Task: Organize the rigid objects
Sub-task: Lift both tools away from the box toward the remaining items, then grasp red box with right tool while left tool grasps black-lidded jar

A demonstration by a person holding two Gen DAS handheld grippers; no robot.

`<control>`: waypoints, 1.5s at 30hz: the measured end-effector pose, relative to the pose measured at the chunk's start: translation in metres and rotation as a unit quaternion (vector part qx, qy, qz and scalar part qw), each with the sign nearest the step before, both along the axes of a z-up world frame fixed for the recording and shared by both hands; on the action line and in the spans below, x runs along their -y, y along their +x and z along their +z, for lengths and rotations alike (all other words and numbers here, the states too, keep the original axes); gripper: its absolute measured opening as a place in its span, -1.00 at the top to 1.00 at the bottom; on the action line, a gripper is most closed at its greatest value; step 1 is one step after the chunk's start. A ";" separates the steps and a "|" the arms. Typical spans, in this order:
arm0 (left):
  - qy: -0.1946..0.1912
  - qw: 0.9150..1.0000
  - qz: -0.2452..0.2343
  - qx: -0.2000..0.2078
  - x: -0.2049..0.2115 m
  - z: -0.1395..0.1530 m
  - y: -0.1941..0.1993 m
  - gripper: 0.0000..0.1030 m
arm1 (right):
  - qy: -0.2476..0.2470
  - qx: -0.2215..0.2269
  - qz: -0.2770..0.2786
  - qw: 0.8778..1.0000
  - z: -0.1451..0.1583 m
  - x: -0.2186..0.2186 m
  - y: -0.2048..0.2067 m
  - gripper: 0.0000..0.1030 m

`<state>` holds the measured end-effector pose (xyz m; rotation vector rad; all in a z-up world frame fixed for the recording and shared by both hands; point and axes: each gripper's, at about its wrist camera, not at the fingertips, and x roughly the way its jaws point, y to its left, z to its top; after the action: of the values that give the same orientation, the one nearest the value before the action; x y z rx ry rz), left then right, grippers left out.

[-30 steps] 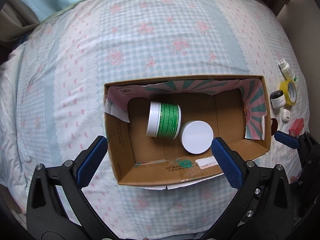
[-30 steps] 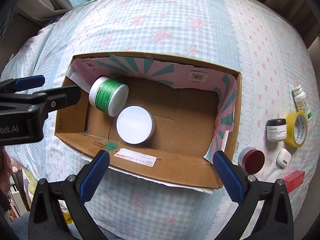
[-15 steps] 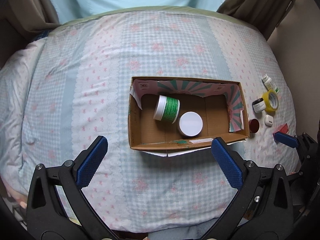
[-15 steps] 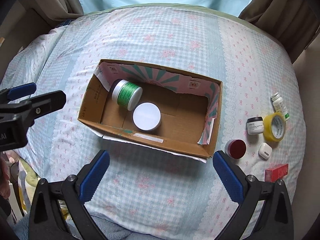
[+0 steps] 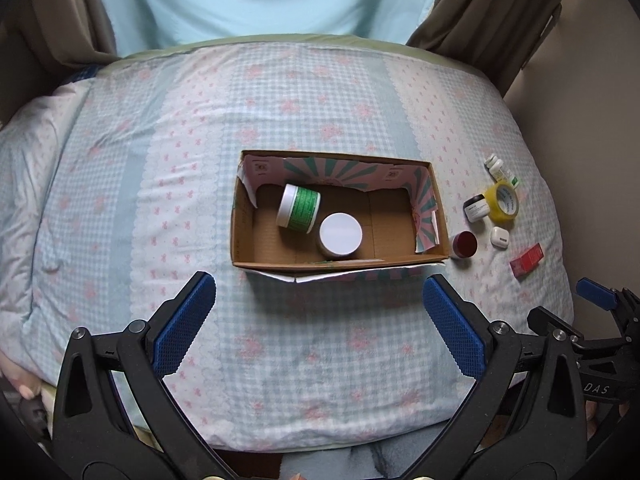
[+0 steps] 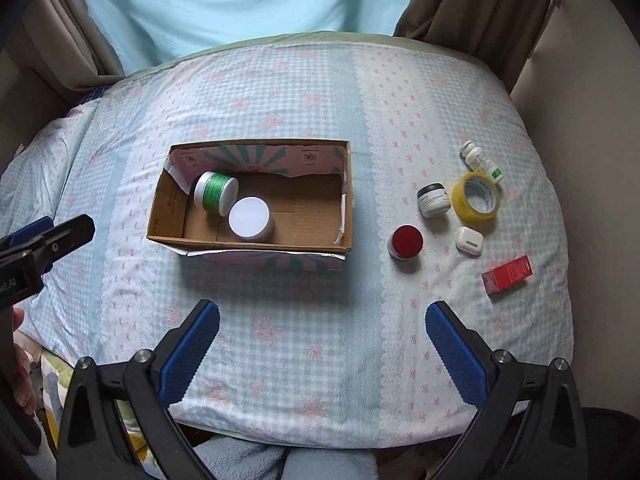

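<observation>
Cardboard box on the checked bedspread holds 2 white-lidded jars; 6 small items lie right of it. Left gripper and right gripper hover near, jaws wide apart, holding nothing.

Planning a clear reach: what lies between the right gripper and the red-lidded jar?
Only bare bedspread between right gripper and red-lidded jar, per right wrist view.

A home bedroom: floral gingham bedspread, brown curtains, pale blue drape.
</observation>
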<state>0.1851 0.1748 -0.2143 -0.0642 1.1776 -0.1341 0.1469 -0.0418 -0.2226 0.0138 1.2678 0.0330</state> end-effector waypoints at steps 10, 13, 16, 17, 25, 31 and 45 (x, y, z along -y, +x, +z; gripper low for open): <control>0.019 0.998 -0.045 0.029 0.129 0.013 0.023 -1.00 | -0.009 0.027 -0.091 0.995 0.017 0.112 -0.008 -1.00; 0.020 0.998 -0.061 0.015 0.172 0.006 0.037 -1.00 | -0.017 0.025 -0.111 0.993 0.013 0.148 -0.006 -1.00; 0.016 0.997 -0.081 -0.003 0.213 -0.005 0.050 -1.00 | -0.014 0.018 -0.142 0.990 0.006 0.184 0.000 -1.00; 0.015 0.996 -0.086 -0.007 0.227 -0.009 0.054 -1.00 | -0.009 0.016 -0.154 0.988 0.003 0.196 0.002 -1.00; 0.018 0.993 -0.104 -0.058 0.298 -0.053 0.101 -1.00 | 0.041 -0.010 -0.264 0.964 -0.032 0.287 0.018 -1.00; 0.029 0.989 -0.093 -0.116 0.333 -0.105 0.140 -1.00 | 0.074 -0.047 -0.323 0.942 -0.076 0.334 0.032 -1.00; 0.042 0.976 -0.037 -0.208 0.362 -0.231 0.186 -1.00 | 0.112 -0.108 -0.433 0.888 -0.183 0.375 0.053 -0.92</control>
<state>0.3708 -0.1870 -0.4455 0.0286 1.6048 -0.1402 0.2003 -0.4165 -0.4056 0.8028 1.3774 -0.6101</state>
